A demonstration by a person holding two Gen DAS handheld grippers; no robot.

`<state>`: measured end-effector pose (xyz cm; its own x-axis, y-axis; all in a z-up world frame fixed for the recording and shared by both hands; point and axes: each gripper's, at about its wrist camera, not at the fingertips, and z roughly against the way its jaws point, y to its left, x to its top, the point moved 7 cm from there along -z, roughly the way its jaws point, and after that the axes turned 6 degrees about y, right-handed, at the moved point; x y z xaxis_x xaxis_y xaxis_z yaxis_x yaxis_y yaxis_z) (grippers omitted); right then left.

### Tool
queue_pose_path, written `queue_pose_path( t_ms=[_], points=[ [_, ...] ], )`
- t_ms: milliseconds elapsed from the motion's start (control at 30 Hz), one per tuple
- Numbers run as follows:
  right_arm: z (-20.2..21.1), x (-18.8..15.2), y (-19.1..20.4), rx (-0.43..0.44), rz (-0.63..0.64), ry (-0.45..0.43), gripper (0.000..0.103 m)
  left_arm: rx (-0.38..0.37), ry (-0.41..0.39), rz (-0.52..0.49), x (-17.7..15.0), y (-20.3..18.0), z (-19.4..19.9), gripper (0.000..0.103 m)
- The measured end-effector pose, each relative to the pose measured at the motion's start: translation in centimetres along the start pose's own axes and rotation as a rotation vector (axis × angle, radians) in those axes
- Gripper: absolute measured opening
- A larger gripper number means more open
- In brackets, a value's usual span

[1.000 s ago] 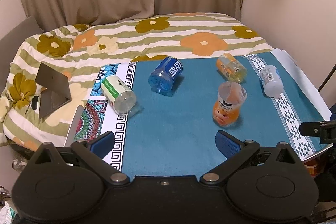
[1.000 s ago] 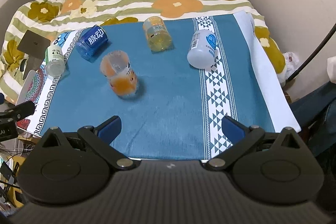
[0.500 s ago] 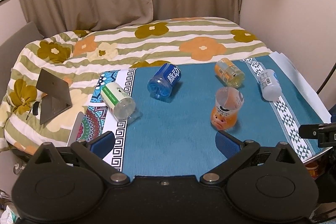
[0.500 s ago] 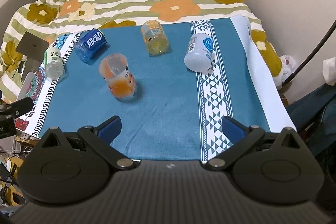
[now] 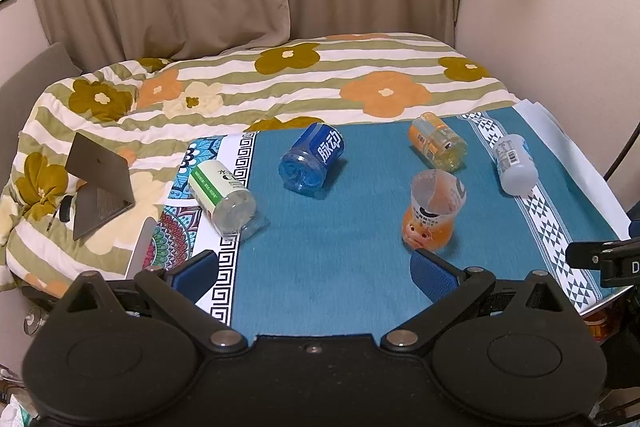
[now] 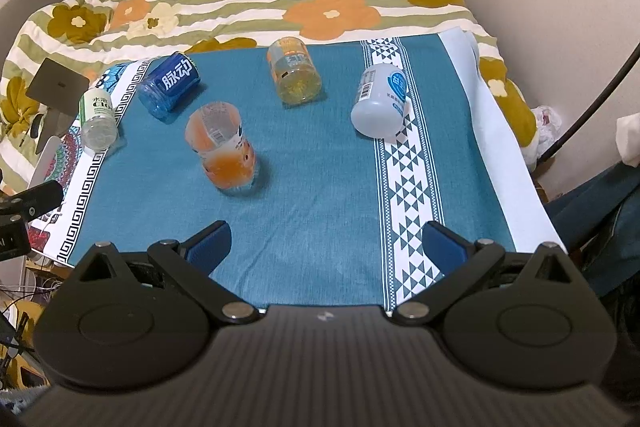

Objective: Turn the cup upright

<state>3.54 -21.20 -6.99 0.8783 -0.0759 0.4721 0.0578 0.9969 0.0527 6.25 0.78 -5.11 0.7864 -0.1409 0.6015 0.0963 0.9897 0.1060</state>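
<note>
Five plastic cups sit on a teal cloth [image 5: 340, 259]. The orange cup [image 5: 432, 211] stands upright with its open mouth up; it also shows in the right wrist view [image 6: 224, 151]. On their sides lie a blue cup [image 5: 312, 157] [image 6: 170, 85], a green-labelled clear cup [image 5: 222, 193] [image 6: 96, 117], a yellow cup [image 5: 438, 141] [image 6: 294, 71] and a white cup [image 5: 514, 163] [image 6: 380, 101]. My left gripper [image 5: 316, 273] is open and empty, near the front edge. My right gripper [image 6: 326, 245] is open and empty, back from the cups.
A flowered striped quilt [image 5: 280, 83] lies behind the cloth, with a grey stand [image 5: 98, 179] on its left. A wall [image 5: 560, 7] and a black cable [image 6: 592, 99] are at the right. Curtains hang at the back.
Both grippers have drawn back and up from the cloth, so the cups look lower and smaller. The cups have not moved. Both stay open.
</note>
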Motion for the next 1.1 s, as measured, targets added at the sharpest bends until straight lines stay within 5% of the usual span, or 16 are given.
queue_pose_path(
  t_ms=[1100],
  points=[
    [-1.0,0.4,0.3,-0.006,0.003,0.015,0.103,-0.002,0.001,0.003,1.1,0.2,-1.2,0.103]
  ],
)
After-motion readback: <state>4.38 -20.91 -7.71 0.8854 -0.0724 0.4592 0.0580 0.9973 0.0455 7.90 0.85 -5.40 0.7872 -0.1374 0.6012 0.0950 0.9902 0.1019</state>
